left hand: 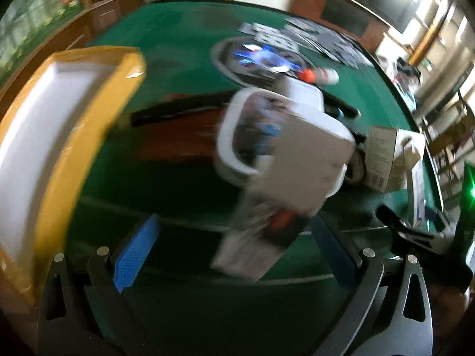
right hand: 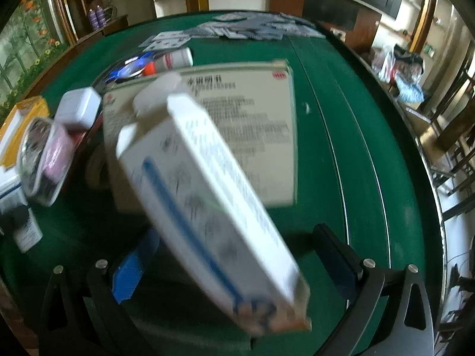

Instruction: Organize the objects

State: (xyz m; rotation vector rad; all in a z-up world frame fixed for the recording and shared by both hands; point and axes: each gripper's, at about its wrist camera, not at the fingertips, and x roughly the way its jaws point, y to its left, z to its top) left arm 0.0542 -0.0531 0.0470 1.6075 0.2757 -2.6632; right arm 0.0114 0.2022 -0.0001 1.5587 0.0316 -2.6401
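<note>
Through my left wrist camera, my left gripper [left hand: 234, 255] is pointing steeply down over the green table [left hand: 178, 44], and its jaws are standing spread wide. A blurred printed booklet [left hand: 261, 237] is lying between the blue pads [left hand: 136, 255] without either pad pressing on it, so I am gripping nothing here. Just beyond it a white rounded tray [left hand: 237, 136] is sitting with a flat grey-white box [left hand: 305, 160] tilted across it. To the left, a yellow-rimmed box with a white inside [left hand: 59, 136] is filling the edge of the view. Farther back a round dish [left hand: 255, 62] with blue things in it is resting on the cloth, and a small brown carton [left hand: 383, 160] is standing off to the right.

Through my right wrist camera, my right gripper [right hand: 234, 261] is also hanging with its jaws spread wide. A white box with a blue stripe [right hand: 207, 207] is slanting between the fingers, very blurred; the pads are standing clear of its sides, and I cannot tell what is bearing it. Behind it a large flat printed box [right hand: 252, 118] is lying on the table. A white bottle [right hand: 178, 57] is lying on its side farther back, near a scatter of foil sachets [right hand: 252, 28]. At the left a small white box [right hand: 78, 109] and a pink-and-clear pack [right hand: 47, 157] are sitting close together.
</note>
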